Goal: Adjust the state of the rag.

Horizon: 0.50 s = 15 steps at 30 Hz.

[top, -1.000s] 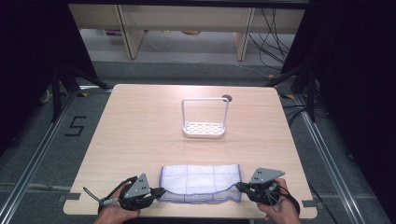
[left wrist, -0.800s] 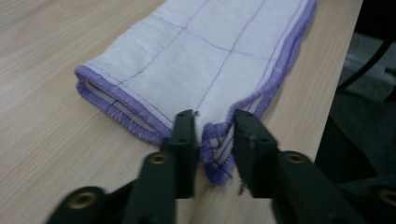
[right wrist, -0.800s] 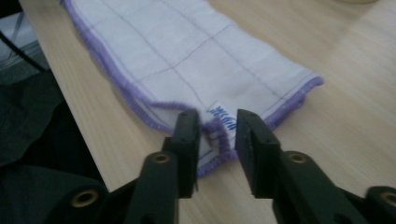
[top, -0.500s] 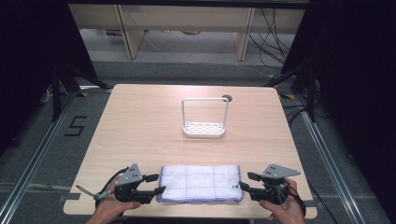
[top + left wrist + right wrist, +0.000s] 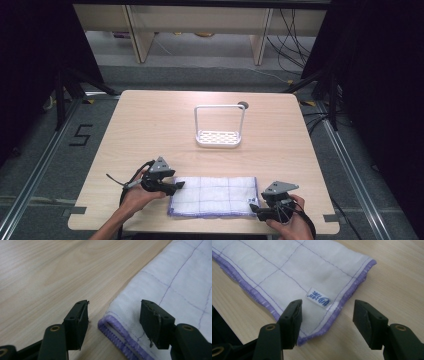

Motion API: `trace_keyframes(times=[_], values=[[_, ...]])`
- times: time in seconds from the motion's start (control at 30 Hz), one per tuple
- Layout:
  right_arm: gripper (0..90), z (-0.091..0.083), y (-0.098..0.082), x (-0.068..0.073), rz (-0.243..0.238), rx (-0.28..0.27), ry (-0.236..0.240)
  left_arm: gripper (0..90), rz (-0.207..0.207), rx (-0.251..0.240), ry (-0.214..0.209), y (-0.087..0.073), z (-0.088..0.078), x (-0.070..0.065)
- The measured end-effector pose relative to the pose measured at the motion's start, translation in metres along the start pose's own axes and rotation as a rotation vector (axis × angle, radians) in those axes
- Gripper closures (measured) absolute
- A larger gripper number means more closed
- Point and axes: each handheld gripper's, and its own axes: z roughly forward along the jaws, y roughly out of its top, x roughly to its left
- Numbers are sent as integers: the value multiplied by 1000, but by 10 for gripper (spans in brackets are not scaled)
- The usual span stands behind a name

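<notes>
— Cloth? 
— Folded white cloth (image 5: 214, 196) with purple edging, lying flat near the front edge of the worktop (image 5: 150, 125), between both claws.

— Left claw? 
— Left claw (image 5: 177, 186) at the cloth's left end, jaws just opened, standing wide, astride the purple corner, pads not pressing.

— Right claw? 
— Right claw (image 5: 256, 213) at the near right corner, just opened too, wide, nothing gripped; small printed label (image 5: 319, 299) just ahead.

— Elsewhere? 
— White rack (image 5: 219, 125) farther back, well apart.
</notes>
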Motion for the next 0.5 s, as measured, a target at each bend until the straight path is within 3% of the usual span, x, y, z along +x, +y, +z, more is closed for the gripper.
trace_keyframes(times=[0.07, 0.1, 0.17, 0.2, 0.3, 0.37, 0.4, 0.43, 0.5], values=[[423, 0, -1, 2, -26, 32, -8, 396, 17, 10, 18, -2, 2, 0], [425, 1, -2, 5, -7, 43, -7, 397, 33, 13, 23, -3, 3, 0], [428, 6, -4, 5, -28, 67, -17, 453, 32, -1, 11, -4, 3, -2], [427, 7, -4, 6, -21, 73, -18, 467, 59, 6, 11, -5, 1, -3], [430, 6, -4, 6, -22, 76, -19, 478, 37, -20, 14, -6, 3, -5], [449, 3, -3, 7, -24, 63, -18, 477, 36, -11, 21, -6, 2, -4], [446, 1, -2, 7, -15, 39, -19, 477, 36, -3, 14, -6, 1, -4], [443, -1, 0, 5, -46, -2, -20, 479, 29, -4, 10, -6, 2, -3], [440, -2, 0, 8, -35, -17, -17, 481, 22, -9, 9, -6, 2, -4]])
